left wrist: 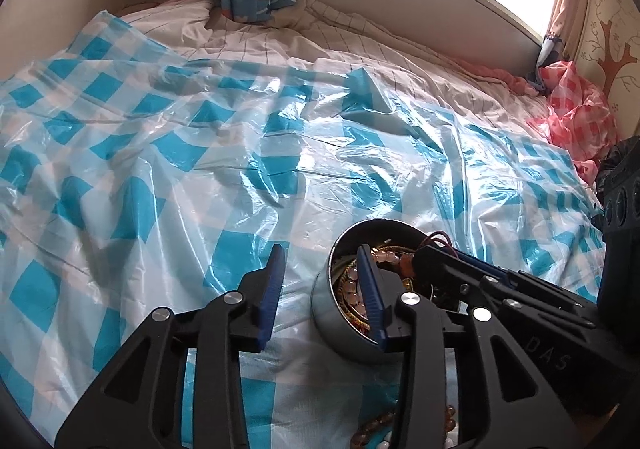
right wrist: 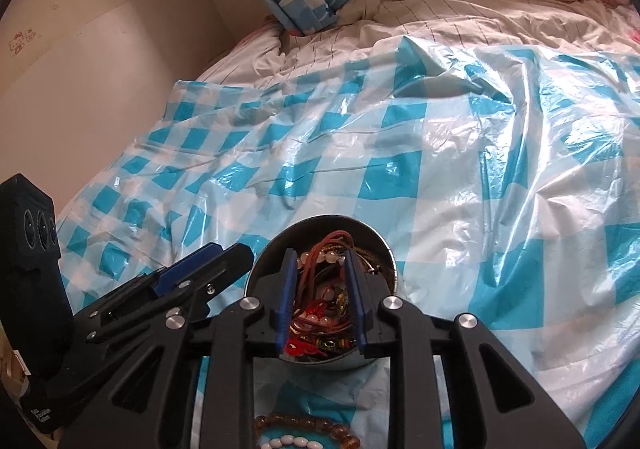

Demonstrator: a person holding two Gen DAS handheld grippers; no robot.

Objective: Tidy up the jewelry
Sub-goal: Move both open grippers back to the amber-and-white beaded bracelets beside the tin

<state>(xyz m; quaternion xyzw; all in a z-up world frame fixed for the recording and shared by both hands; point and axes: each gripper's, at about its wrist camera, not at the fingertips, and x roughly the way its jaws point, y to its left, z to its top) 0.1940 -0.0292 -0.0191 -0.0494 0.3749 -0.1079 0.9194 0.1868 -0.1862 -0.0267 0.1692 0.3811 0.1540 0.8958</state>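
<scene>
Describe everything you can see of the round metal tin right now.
The round grey metal tin is lidless and stands upright on the blue-and-white checked plastic sheet. It is shiny, with a dark inner wall. It is packed with tangled beaded bracelets and red cords. The right claw reaches into it, fingers apart; the left claw straddles its near-left rim. More bead bracelets lie just outside.
</scene>
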